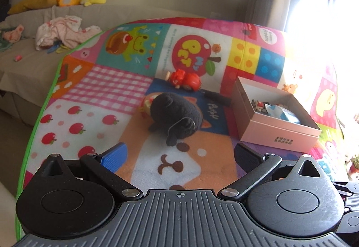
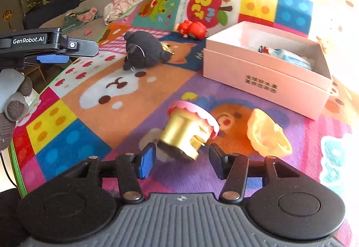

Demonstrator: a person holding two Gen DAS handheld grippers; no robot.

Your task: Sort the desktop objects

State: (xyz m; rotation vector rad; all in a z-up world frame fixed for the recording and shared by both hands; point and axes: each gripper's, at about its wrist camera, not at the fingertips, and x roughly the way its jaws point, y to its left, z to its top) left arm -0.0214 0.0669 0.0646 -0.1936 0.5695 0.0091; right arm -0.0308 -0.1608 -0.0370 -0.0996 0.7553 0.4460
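Observation:
In the right wrist view a toy cupcake [image 2: 186, 130] with a pink top and gold base lies tilted on the play mat, base towards me. My right gripper [image 2: 182, 160] stands around that base; the blue pad is at its left side and a small gap shows on the right. A yellow shell-shaped toy [image 2: 268, 132] lies just right of it. My left gripper [image 1: 179, 155] is open with nothing between its fingers, short of a black plush [image 1: 177, 116]. A red toy [image 1: 185, 80] lies behind the plush. An open pink box [image 1: 280, 134] at the right holds a blue-and-white item [image 1: 280, 113].
The colourful play mat [image 1: 101, 89] ends in a green edge on the left. Beyond it a grey sofa [image 1: 27, 62] carries clothes and yellow plush toys. A thin black object [image 1: 217, 97] lies between the red toy and the box. A gloved hand [image 2: 13, 107] holds the left gripper.

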